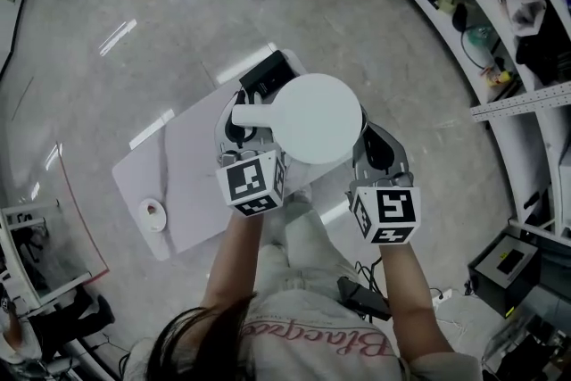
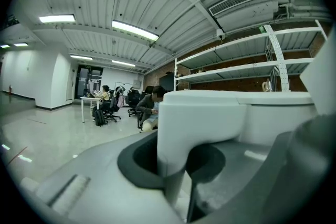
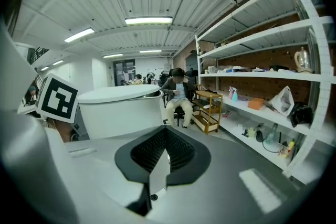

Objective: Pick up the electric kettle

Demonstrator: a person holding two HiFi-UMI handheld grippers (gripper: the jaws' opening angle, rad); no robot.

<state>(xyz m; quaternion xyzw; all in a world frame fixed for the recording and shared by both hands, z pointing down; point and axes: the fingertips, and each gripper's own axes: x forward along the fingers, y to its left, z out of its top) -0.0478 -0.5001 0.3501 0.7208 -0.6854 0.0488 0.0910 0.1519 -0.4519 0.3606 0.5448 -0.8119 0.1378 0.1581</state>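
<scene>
Smooth matt white plastic on the electric kettle [image 1: 319,118] between the left hand-held gripper [image 1: 243,119] jaws. Matt grey plastic shell and dark ribbed pads [image 3: 149,150] on the right hand-held gripper [image 3: 164,159]. Glossy floor [image 1: 134,31] below both; smooth white surface [image 1: 187,183].

Left tongs [image 1: 237,122] and right tongs [image 1: 375,143] are grey, each with a black-and-white marker cube [image 1: 252,181]; pale shirt [image 1: 303,335] bears pink script.
</scene>
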